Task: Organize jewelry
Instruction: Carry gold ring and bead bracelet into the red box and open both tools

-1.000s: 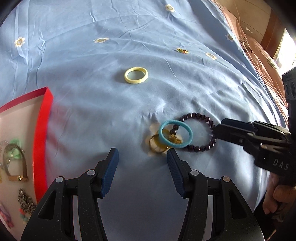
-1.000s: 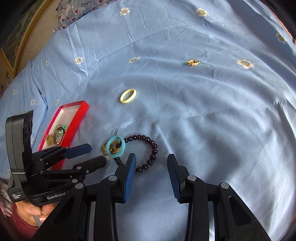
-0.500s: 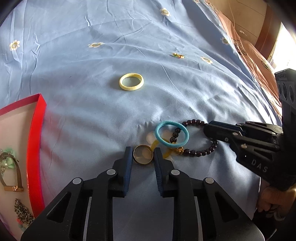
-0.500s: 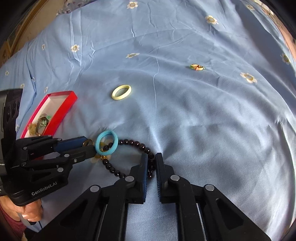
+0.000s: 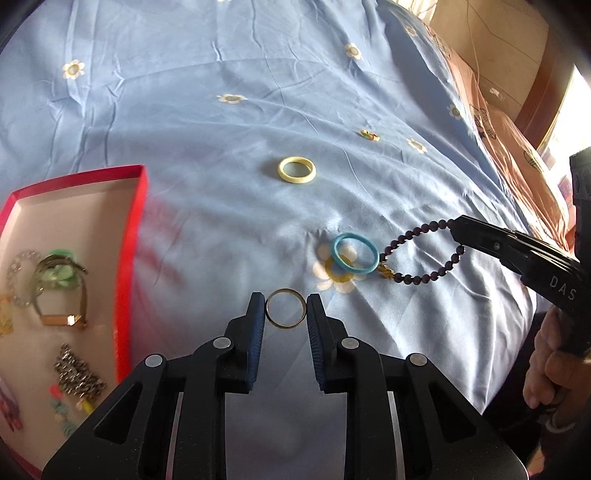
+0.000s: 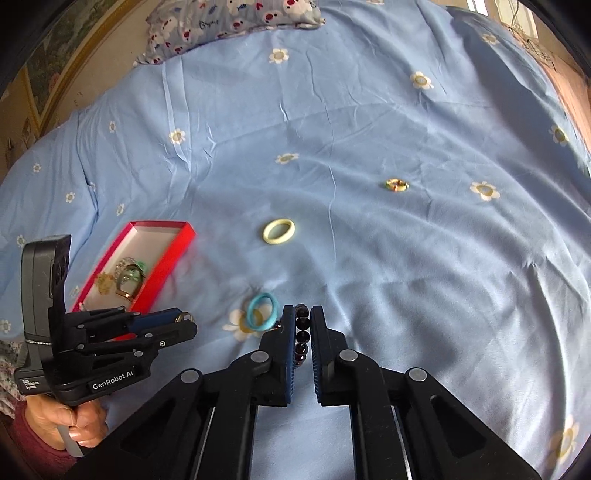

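My left gripper (image 5: 286, 300) is shut on a thin gold ring (image 5: 286, 322) and holds it above the blue sheet; it also shows in the right wrist view (image 6: 183, 318). My right gripper (image 6: 303, 312) is shut on a dark bead bracelet (image 6: 302, 334), which hangs lifted in the left wrist view (image 5: 424, 258). A blue bangle (image 5: 354, 253) lies on the sheet between them. A pale yellow bangle (image 5: 297, 170) lies further back. A red-rimmed box (image 5: 133, 229) with several jewelry pieces sits at the left.
A small gold and green ring (image 6: 395, 184) lies far back on the flowered blue sheet (image 6: 406, 277). A patterned pillow (image 6: 229, 22) lies at the head of the bed. A brown cover (image 5: 509, 147) borders the sheet on the right.
My left gripper has lifted the gold ring off the sheet. My right gripper has raised the bead bracelet, pulling it out from under the blue bangle.
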`<state>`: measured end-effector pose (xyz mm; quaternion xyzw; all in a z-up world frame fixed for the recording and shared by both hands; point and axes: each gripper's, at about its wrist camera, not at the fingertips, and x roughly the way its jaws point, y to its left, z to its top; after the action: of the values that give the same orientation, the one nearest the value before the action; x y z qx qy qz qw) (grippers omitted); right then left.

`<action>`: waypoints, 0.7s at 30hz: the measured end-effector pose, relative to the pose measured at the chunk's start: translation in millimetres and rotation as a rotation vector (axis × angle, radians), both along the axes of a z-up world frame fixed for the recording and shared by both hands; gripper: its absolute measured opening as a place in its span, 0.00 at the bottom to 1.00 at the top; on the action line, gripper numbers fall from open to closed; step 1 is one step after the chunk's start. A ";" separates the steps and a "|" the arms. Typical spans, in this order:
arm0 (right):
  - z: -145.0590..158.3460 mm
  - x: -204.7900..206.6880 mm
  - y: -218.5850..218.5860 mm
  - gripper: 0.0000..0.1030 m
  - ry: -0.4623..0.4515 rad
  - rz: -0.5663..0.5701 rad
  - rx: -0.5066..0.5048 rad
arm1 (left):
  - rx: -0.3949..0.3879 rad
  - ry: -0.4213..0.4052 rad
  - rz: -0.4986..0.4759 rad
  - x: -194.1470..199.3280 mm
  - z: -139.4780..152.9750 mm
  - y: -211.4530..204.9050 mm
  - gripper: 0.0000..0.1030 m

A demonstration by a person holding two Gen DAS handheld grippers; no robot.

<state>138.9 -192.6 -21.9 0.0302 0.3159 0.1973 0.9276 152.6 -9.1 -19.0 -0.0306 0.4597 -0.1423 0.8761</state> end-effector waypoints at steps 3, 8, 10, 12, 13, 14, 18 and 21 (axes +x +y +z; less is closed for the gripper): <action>8.0 -7.2 3.3 0.07 -0.015 0.014 0.018 | -0.007 -0.019 0.027 -10.0 8.7 11.3 0.20; 20.7 -23.5 16.8 0.07 -0.045 0.056 0.026 | -0.024 -0.043 0.079 -27.3 20.6 33.0 0.20; 25.1 -29.5 23.7 0.07 -0.059 0.073 0.023 | -0.029 -0.047 0.101 -33.6 23.5 41.4 0.20; 28.0 -33.4 30.9 0.07 -0.066 0.092 0.023 | -0.030 -0.052 0.120 -40.7 25.4 49.9 0.20; 28.6 -34.4 33.8 0.07 -0.067 0.099 0.022 | -0.029 -0.055 0.131 -44.4 26.8 54.8 0.20; 30.0 -36.0 39.4 0.07 -0.070 0.112 0.021 | -0.029 -0.057 0.138 -47.1 27.7 58.5 0.20; 33.1 -41.1 57.4 0.07 -0.078 0.155 0.022 | -0.027 -0.066 0.182 -59.1 31.1 76.7 0.20; 34.3 -43.1 74.4 0.07 -0.080 0.192 0.017 | -0.025 -0.067 0.218 -65.9 31.2 93.2 0.20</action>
<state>95.8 -118.2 12.5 -0.0004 0.2783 0.2891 0.9160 86.7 84.2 12.1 -0.0867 0.4224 -0.0528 0.9007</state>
